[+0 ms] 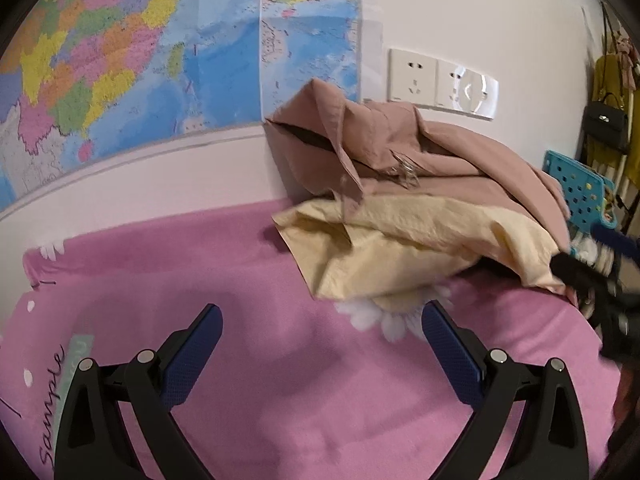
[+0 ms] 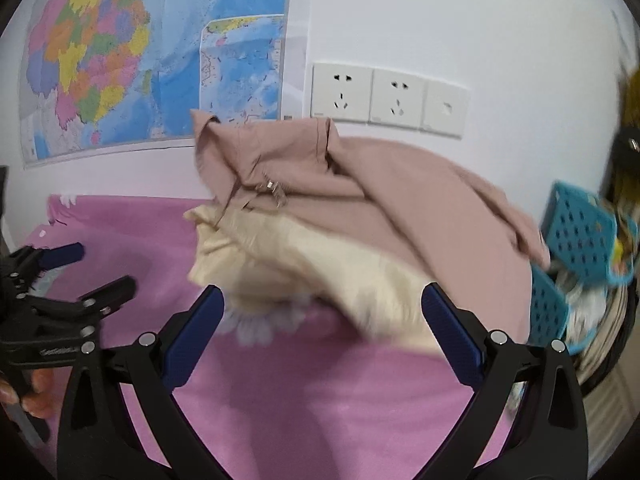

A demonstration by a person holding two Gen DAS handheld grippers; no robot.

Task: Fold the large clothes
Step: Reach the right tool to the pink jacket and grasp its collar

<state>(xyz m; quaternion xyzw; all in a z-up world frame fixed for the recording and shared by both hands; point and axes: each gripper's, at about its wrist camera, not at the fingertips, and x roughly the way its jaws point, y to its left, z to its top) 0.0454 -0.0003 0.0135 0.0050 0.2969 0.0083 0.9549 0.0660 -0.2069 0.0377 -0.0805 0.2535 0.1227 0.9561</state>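
A dusty-pink garment (image 1: 452, 152) (image 2: 360, 176) lies crumpled against the wall, on top of a cream-yellow garment (image 1: 400, 248) (image 2: 304, 264); both rest on the pink bedsheet (image 1: 280, 360) (image 2: 320, 392). My left gripper (image 1: 322, 316) is open over bare sheet, just short of the cream garment's near edge. It also shows at the left of the right wrist view, where my left gripper (image 2: 106, 266) holds nothing. My right gripper (image 2: 322, 300) is open, the blurred near edge of the cream garment lying between its fingertips. Seen from the left wrist, my right gripper (image 1: 576, 246) sits at that garment's right corner.
A coloured map (image 1: 120, 60) (image 2: 140, 52) and white wall sockets (image 1: 444, 84) (image 2: 384, 98) are on the wall behind the pile. A blue perforated basket (image 1: 580, 188) (image 2: 580, 232) stands right of the bed, with bags and yellow clothes (image 1: 608, 116) hanging beyond. A person's hand (image 2: 36, 396) grips the left tool.
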